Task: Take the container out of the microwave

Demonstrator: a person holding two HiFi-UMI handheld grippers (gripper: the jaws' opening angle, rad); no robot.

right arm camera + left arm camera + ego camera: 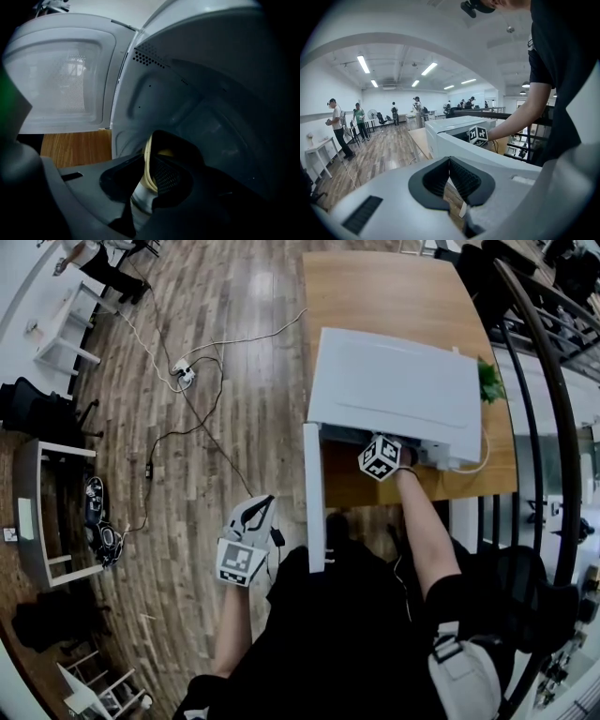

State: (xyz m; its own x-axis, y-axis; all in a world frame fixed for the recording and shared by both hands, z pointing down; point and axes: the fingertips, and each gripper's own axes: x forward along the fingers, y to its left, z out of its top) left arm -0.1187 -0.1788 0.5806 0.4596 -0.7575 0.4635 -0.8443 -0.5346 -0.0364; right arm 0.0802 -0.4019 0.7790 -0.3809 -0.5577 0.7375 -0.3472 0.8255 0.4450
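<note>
A white microwave (pixel 394 390) stands on a wooden table (pixel 375 287), its door (pixel 313 493) swung open toward me. My right arm reaches into the cavity; only that gripper's marker cube (pixel 380 457) shows at the opening. Inside, in the right gripper view, my right gripper (pixel 149 174) is shut on the cream rim of a pale container (pixel 146 159), one pad on each side of the rim. The rest of the container is hidden behind the jaws. My left gripper (pixel 258 507) hangs left of the door, over the floor, shut (pixel 450 161) with nothing in it.
Cables and a power strip (pixel 185 374) trail over the wood floor on the left. A green plant (pixel 489 381) and a black railing (pixel 534 390) stand to the right of the microwave. White tables and several people (pixel 335 122) are far off across the room.
</note>
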